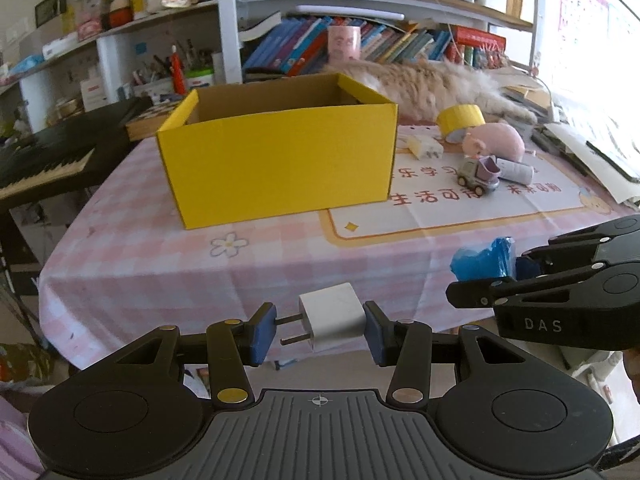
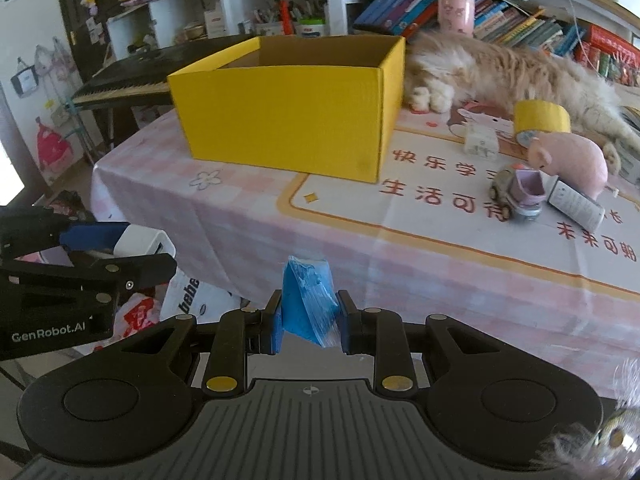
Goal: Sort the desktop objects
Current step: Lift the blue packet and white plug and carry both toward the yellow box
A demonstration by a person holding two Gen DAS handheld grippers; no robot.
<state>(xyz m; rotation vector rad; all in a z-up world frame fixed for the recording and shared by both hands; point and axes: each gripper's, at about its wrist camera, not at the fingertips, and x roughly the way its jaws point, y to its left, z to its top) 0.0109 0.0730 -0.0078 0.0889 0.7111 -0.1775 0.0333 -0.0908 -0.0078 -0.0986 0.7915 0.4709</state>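
I'm gripping a light, stiff charger (image 1: 334,316) endwise in my left claw (image 1: 320,330) and soft, crinkly blue wrap (image 2: 307,304) in my right claw (image 2: 309,320), both short of the yellow box (image 1: 280,160).

Counter (image 1: 160,264) w/ pink check cloth; white shelving (image 1: 230,20) at 12 packed w/ books (image 1: 304,44) & clutter; black keyboard (image 1: 44,160) at 9; bright daylight from 2-3; kids' drawings on wall (image 2: 36,100) at 9
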